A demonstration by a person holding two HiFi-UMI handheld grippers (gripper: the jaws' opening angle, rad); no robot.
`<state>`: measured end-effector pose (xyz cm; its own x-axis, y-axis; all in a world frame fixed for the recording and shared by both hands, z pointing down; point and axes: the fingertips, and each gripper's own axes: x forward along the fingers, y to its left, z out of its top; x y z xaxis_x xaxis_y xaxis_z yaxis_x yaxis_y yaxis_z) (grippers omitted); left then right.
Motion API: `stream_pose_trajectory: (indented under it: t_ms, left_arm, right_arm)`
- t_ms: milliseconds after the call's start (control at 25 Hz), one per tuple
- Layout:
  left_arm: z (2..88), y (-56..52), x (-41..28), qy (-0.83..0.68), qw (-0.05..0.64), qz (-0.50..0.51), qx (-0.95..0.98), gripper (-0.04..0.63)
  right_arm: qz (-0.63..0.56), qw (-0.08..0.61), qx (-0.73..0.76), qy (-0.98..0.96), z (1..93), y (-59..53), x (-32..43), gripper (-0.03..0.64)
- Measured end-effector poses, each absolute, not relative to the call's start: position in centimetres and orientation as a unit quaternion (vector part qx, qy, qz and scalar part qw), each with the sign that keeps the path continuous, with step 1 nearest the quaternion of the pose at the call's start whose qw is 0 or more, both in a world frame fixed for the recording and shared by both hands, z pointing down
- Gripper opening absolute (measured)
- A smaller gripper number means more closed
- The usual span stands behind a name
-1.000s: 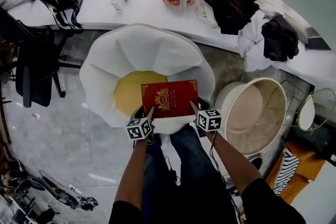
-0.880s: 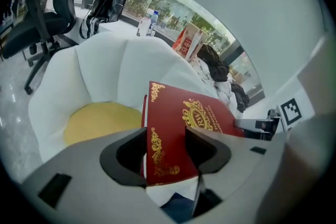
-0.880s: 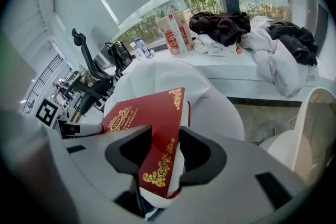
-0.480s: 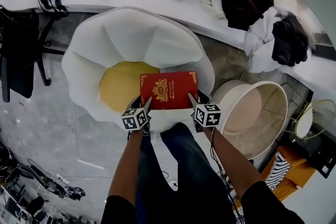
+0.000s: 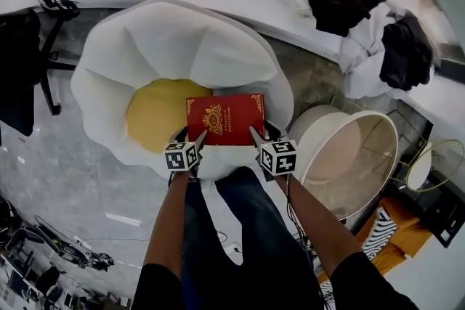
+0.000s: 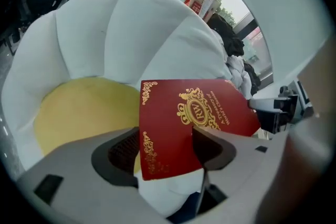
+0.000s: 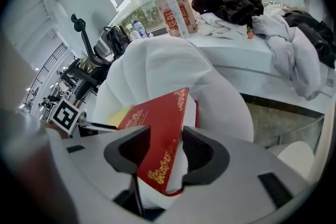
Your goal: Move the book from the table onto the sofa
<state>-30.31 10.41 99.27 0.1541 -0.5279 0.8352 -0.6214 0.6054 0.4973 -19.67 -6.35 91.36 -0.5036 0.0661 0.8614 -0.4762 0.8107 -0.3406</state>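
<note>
Left gripper (image 5: pixel 198 135) and right gripper (image 5: pixel 254 133) have just been spreading, the book's (image 5: pixel 224 118) near corners loose between their jaws; perched on the sofa's (image 5: pixel 182 40) front lip, it could slide off.

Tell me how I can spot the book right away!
Find the big white sofa shaped like a flower. Look at its yellow seat cushion; the book sits at the cushion's right side, near the front. It is the only dark red thing there, flat, with a gold crest and gold corner swirls.
</note>
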Motion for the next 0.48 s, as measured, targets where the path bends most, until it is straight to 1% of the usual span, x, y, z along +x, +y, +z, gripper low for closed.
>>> stream_pose_trajectory:
  t_ms: [280,480]
  left_arm:
    - [102.4,10.2,-30.1,-0.636,0.618,0.083,0.454,0.313]
    - [103.9,9.4,-29.3,-0.629,0.625,0.069,0.458,0.313]
  right_arm:
    - [0.293,0.48,0.119,-0.818,92.7,-6.0,-19.7,0.198]
    - [0.277,0.477,0.093,-0.829,93.0,-4.7,-20.0,0.196]
